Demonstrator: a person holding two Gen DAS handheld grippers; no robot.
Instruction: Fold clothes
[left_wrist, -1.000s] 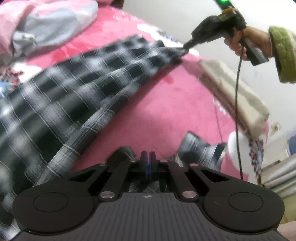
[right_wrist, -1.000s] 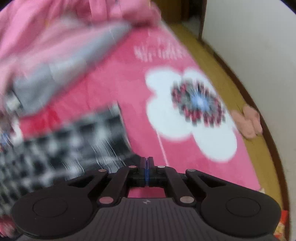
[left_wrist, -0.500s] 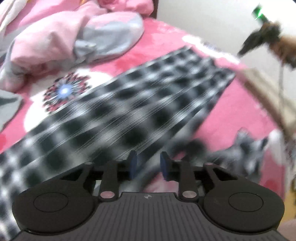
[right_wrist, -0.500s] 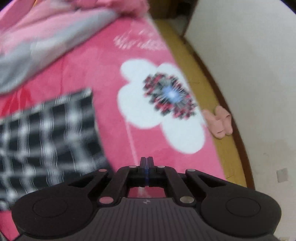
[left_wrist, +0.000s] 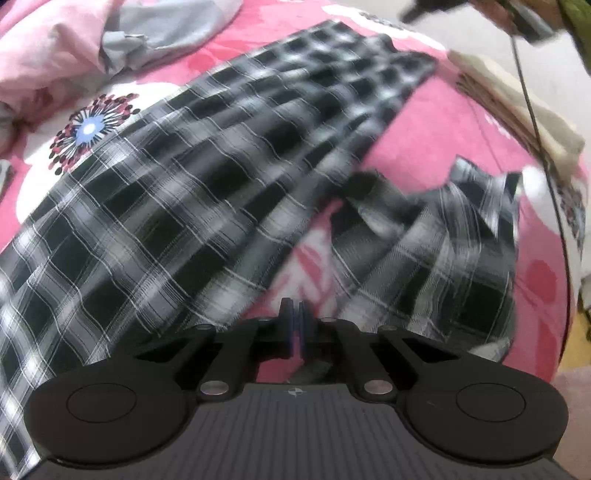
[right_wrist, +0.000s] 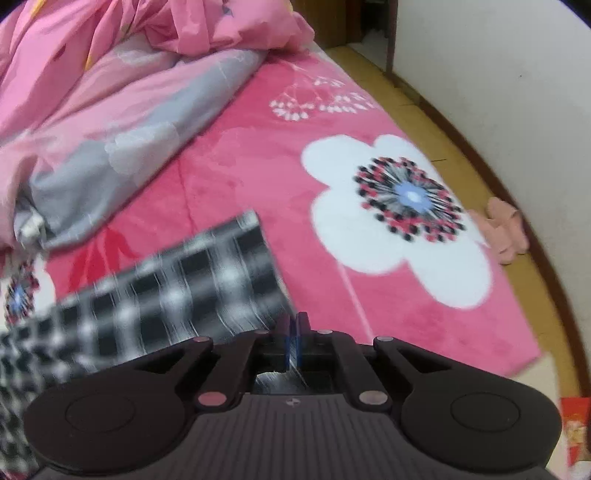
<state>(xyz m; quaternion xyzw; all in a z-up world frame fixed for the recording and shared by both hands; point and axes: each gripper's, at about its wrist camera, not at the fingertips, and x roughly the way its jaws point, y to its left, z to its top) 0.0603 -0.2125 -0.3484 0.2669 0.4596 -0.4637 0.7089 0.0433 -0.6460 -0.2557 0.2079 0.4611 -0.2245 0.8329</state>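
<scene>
The left tool (left_wrist: 294, 325) has its fingers pressed together with no cloth visible between the tips; half a second ago they stood spread, so they have shut again. It hangs over a bare pink patch of the bed cover (left_wrist: 436, 140), in the gap between the main body of the plaid shirt (left_wrist: 184, 192) and a bunched part of that shirt (left_wrist: 443, 251) lying to the right. Compared with a second ago, the shirt's main panel now lies flatter and broader across the bed, and its far corner is no longer gripped by the right tool (right_wrist: 294, 332), which shows at the top edge of the left wrist view, raised clear of the cloth. The right tool's fingers are likewise pressed together; in its own view the shirt's squared corner lies just left of the tips, and whether cloth is caught there cannot be told through the blur. Beyond the shirt's far edge lies a heap of pink and grey bedding (right_wrist: 110, 110). A folded beige cloth (left_wrist: 517, 107) sits at the bed's right side. Open bed cover with a white flower print (right_wrist: 399, 218) extends to the right of the shirt corner up to the bed's edge, where a pink slipper (right_wrist: 504, 229) lies on the floor by the wall.
</scene>
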